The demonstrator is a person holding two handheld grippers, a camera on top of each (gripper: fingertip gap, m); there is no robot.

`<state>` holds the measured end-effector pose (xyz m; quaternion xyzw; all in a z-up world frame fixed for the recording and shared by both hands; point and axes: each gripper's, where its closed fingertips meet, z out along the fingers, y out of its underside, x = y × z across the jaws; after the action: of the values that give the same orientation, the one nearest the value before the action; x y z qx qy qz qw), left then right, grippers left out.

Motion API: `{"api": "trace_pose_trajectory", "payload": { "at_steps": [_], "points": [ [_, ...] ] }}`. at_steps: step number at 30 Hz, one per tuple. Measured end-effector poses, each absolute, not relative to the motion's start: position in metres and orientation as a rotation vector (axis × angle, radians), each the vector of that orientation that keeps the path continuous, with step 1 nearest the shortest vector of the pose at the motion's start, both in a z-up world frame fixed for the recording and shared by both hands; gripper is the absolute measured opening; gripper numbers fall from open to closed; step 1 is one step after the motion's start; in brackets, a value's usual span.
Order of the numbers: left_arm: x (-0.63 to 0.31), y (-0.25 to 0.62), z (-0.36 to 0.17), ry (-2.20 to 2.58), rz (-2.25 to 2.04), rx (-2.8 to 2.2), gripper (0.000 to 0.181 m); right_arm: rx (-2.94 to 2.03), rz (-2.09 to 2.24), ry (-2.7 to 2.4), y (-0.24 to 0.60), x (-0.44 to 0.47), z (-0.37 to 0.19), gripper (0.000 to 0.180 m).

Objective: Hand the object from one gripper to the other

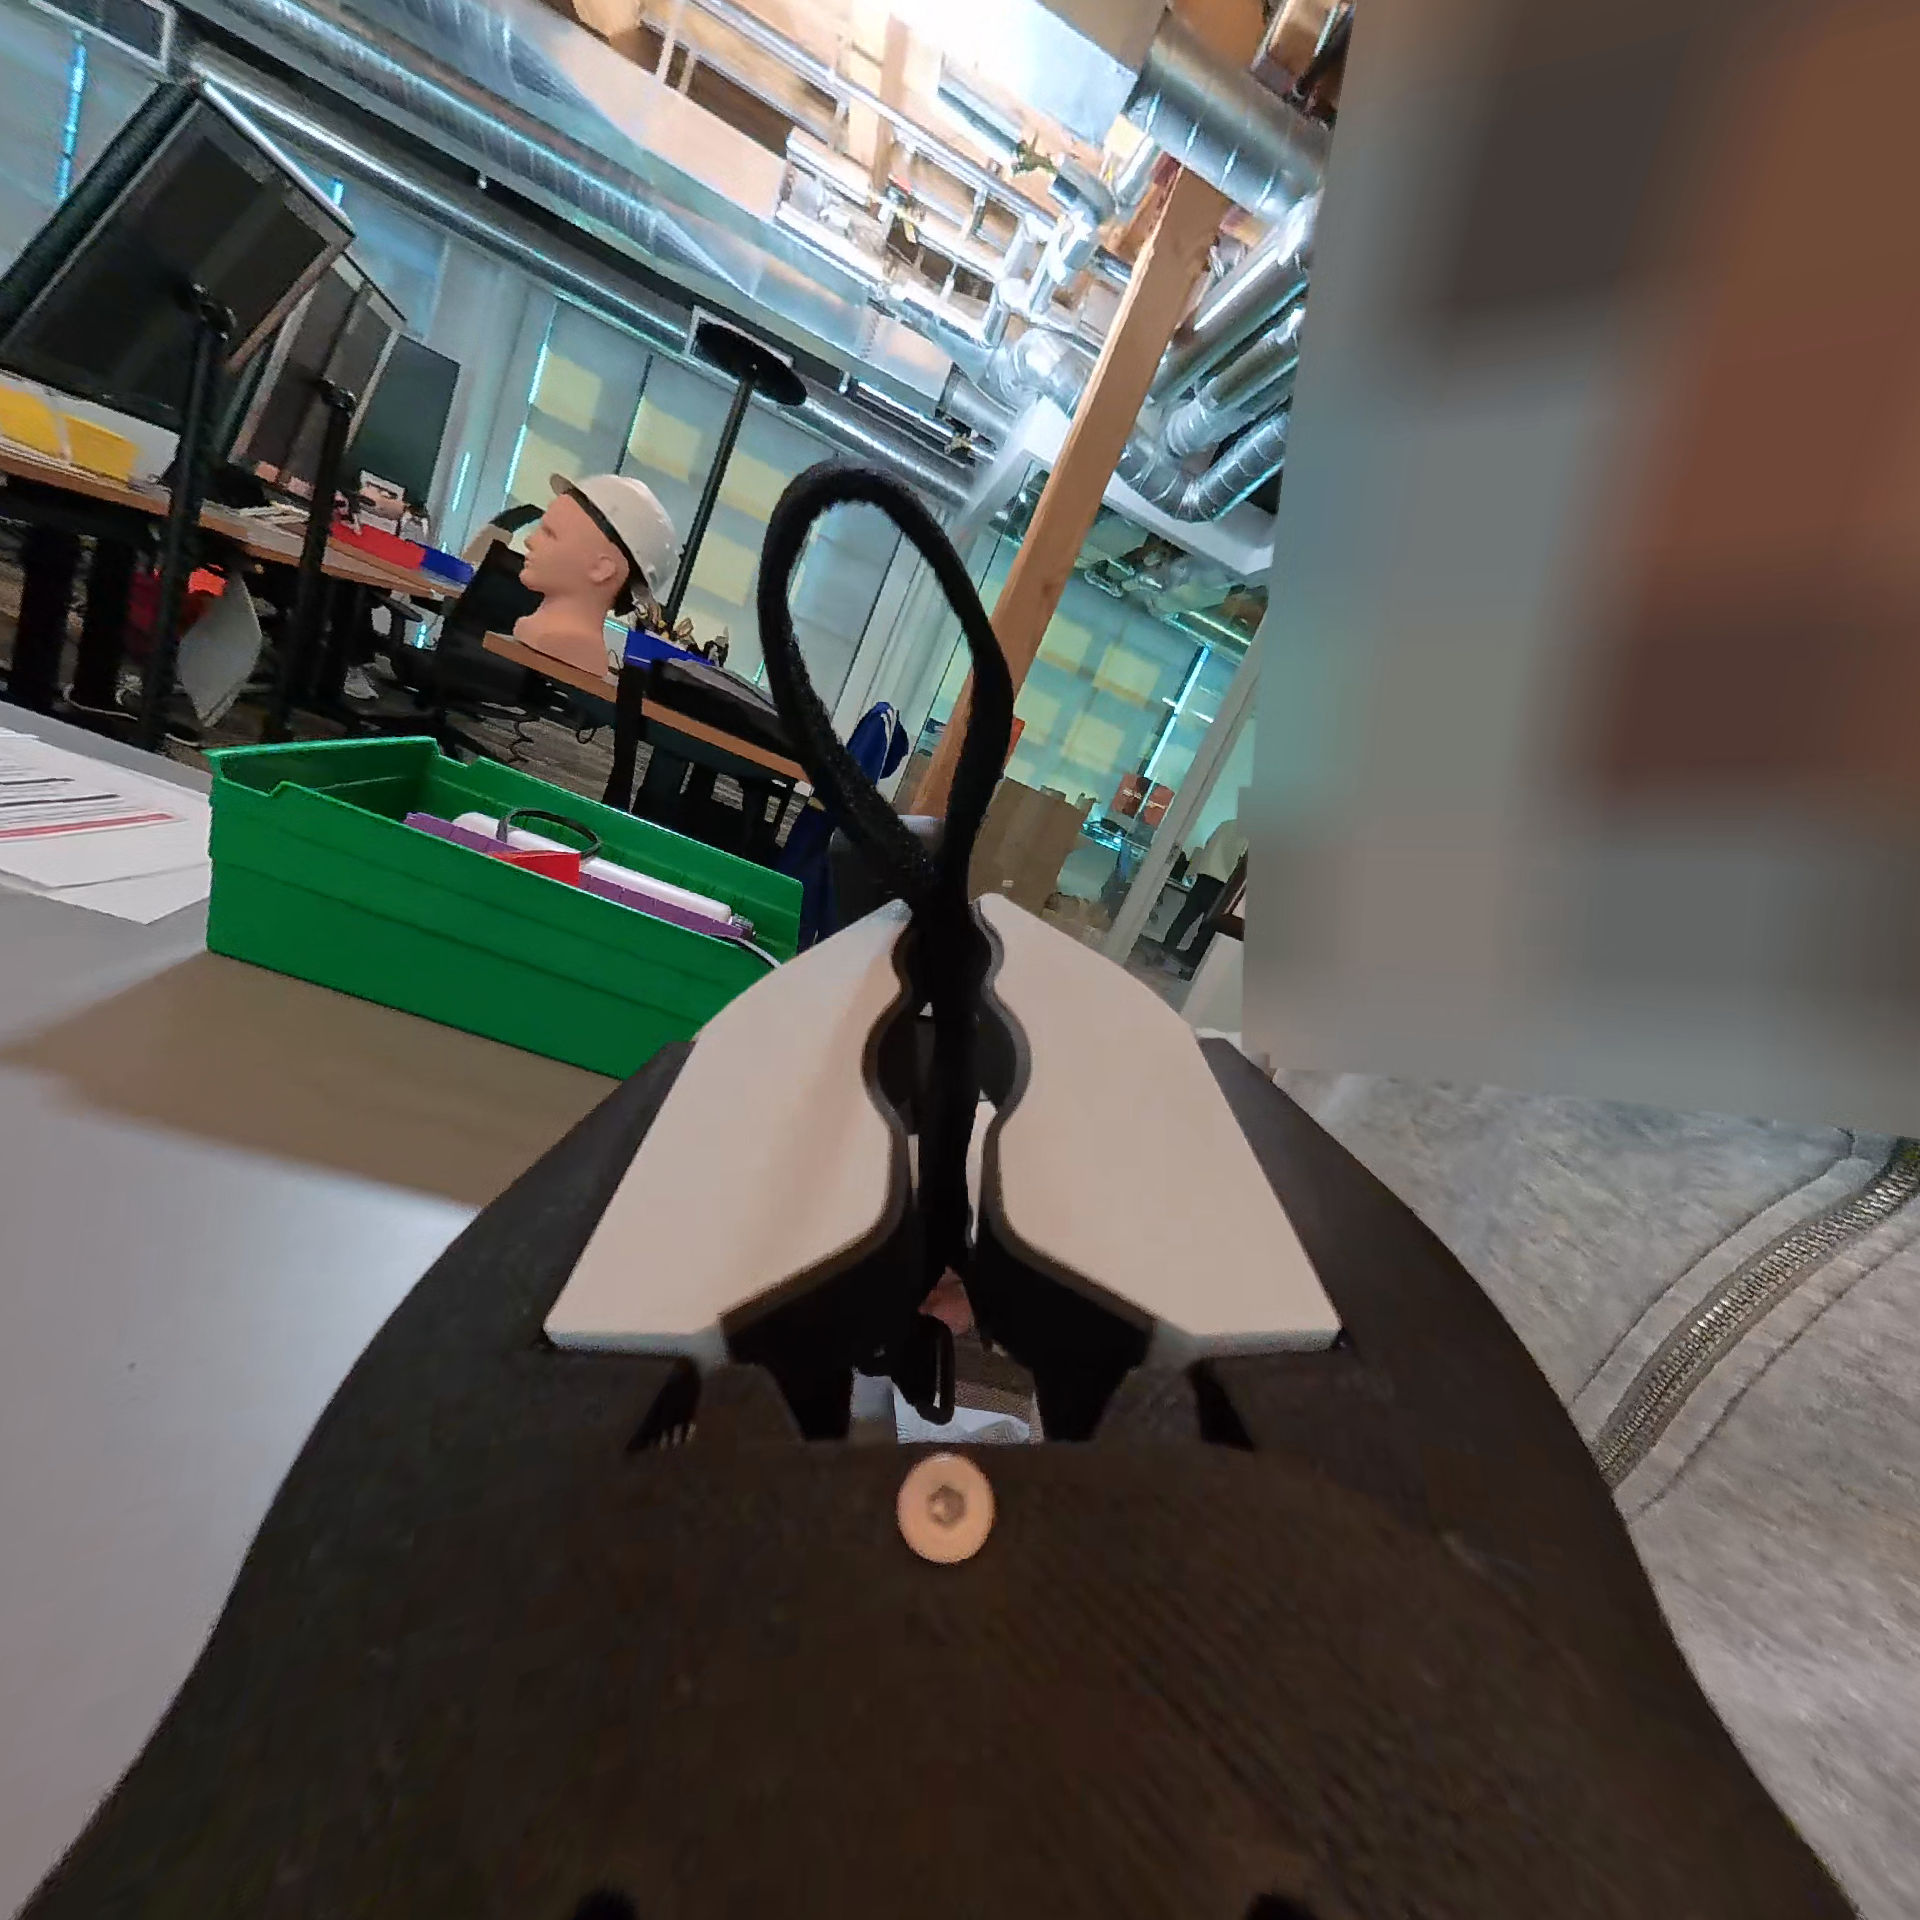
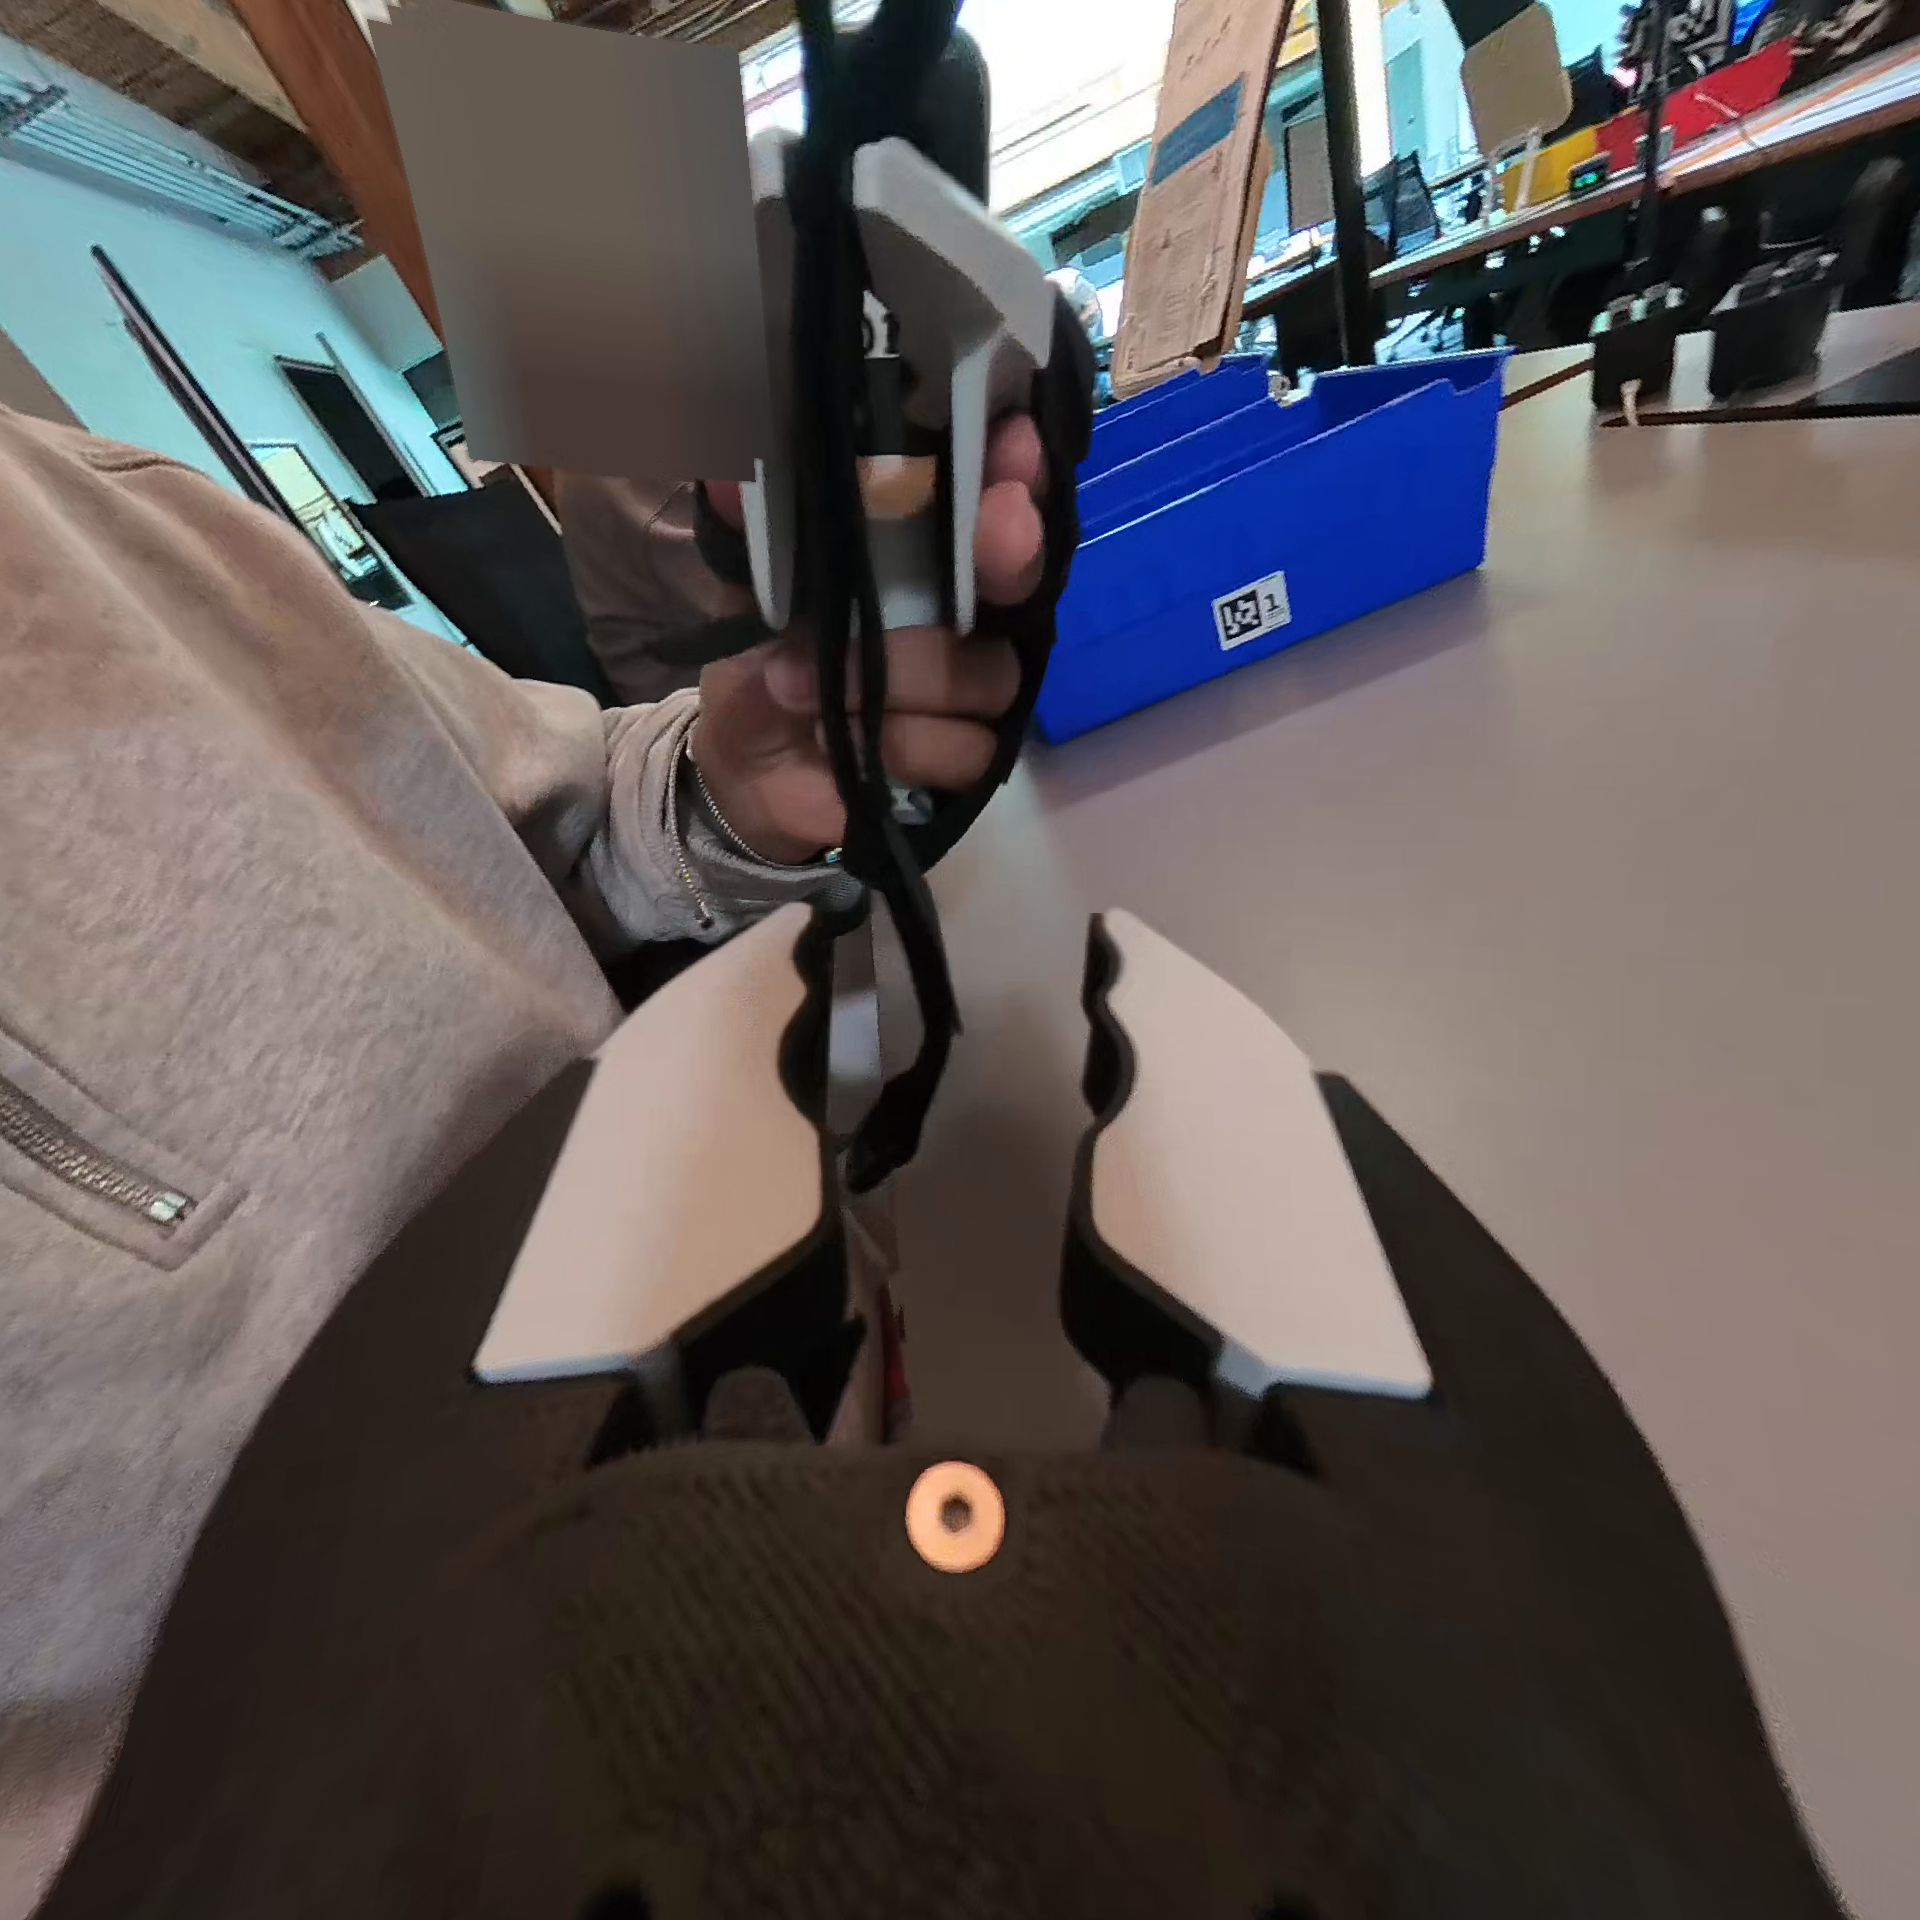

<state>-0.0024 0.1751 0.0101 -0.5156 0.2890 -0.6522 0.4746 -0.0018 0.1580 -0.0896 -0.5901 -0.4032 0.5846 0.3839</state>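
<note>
The left gripper [image 1: 943, 914] has its jaws pressed together on a black cord [image 1: 883, 665], which rises past the fingertips in a tall loop and also trails back down between the white fingers [image 1: 769, 1122]. The right gripper [image 2: 951, 935] has its jaws well apart, and the cord's lower tail [image 2: 914, 997] hangs into that gap, lying close against the inner face of the left-hand finger [image 2: 686, 1164] and well clear of the other. Whether it touches that finger I cannot tell. In the right wrist view the left gripper shows farther off and above, held upright in a hand [image 2: 904, 686], with the strands running straight down from it. To do the handover well, I would judge that the right gripper should shift a little toward the left of the scene so the strands sit midway between the pads, then close on the doubled part of the tail, not its loose end, and only after that should the left one let go. A limp cord may slip or swing aside as the fingers close. Around them lies a grey table [image 2: 1558, 935], with a blue bin [image 2: 1299, 499] at the far right and a green bin [image 1: 436, 914] at the far left.
</note>
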Motion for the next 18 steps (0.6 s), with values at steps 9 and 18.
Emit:
{"api": "trace_pose_trajectory", "payload": {
  "at_steps": [9, 18],
  "points": [
    [-0.003, 0.183, 0.009, 0.697, -1.440, -1.256, 0.034, -1.414, 1.488, -1.093, 0.146, 0.002, -0.074, 0.004],
    [-0.009, 0.217, -0.014, 0.685, -1.044, -1.307, 0.087, -1.531, 1.664, -0.862, 0.176, 0.025, -0.068, 0.004]
  ]
}}
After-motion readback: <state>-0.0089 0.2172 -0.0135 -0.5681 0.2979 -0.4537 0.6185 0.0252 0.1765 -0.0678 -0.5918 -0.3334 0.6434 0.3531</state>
